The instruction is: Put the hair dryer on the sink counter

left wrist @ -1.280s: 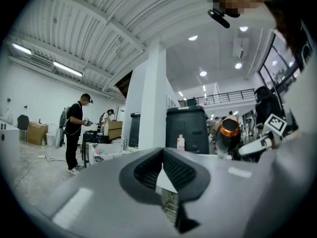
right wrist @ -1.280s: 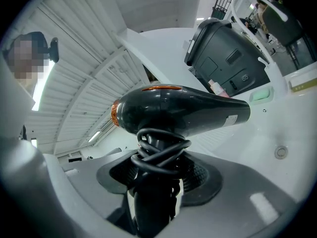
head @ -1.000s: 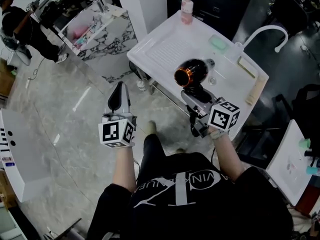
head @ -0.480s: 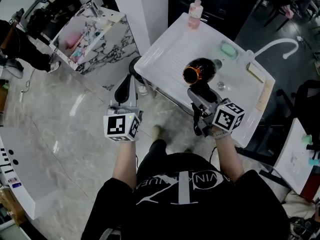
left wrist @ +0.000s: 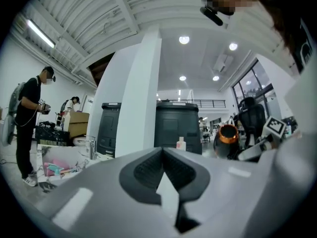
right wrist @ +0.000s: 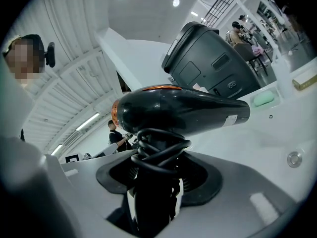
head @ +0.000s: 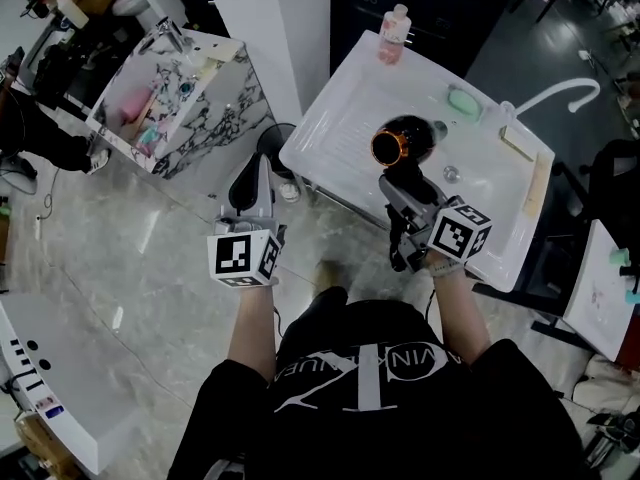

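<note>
Ok, little has changed over the last second. We've stepped in a bit, and the right tool (head: 402,196) has carried the load slightly further in over the desk. The grip is unchanged. So for the task, transport looks about done and lowering and release are still to come.

- The left tool (head: 250,183) has its jaws together with nothing between them. It hangs over the grey marble floor (head: 150,238), off the desk's left edge, same as before.
- The right tool is clamped on the handle of the glossy black hair dryer with a copper ring at its mouth (head: 408,138). The black cord (right wrist: 158,152) is wound round that handle just above the pads.
- The barrel sits crosswise just beyond the jaw tips, copper mouth to the left.
- Under the barrel is the white moulded sink desk (head: 330,118), with the round metal drain (head: 451,173) just right of the barrel.
- We can't confirm contact. We judge the dryer is still in the air.
- Further back are a green soap bar (head: 462,99), a white curved faucet (head: 560,93) and a pink bottle (head: 394,23), all well clear.
</note>
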Motion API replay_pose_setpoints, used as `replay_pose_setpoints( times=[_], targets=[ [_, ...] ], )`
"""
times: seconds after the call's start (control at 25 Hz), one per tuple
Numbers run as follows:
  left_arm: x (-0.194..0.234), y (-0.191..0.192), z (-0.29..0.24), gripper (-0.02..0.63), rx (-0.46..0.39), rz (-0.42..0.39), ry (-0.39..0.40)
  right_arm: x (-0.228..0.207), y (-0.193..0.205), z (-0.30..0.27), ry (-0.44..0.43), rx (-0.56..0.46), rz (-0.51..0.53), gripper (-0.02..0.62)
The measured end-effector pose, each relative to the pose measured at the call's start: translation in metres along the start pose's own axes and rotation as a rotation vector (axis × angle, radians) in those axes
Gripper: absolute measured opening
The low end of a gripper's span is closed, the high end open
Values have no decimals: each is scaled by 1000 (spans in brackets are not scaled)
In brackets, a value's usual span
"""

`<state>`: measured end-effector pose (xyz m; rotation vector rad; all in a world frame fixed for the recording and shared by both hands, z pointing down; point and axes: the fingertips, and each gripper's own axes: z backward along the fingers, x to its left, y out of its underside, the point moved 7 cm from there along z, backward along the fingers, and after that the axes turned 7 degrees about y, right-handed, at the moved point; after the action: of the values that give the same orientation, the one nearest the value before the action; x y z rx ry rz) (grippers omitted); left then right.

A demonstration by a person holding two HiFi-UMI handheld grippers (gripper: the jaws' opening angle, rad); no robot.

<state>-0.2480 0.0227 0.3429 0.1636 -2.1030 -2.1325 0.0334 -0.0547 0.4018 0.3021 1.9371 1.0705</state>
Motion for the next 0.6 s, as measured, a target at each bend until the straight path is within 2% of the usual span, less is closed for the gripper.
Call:
replay_pose_setpoints(
  times=[0.2, 0.6],
  targets=[
    [18, 9, -13, 0, -3, 34, 33, 3, -3, -13, 44, -11, 2, 256],
    [15, 31, -52, 0, 32, 72, 109, -22, -17, -39, 138, 35, 34, 256]
  ],
)
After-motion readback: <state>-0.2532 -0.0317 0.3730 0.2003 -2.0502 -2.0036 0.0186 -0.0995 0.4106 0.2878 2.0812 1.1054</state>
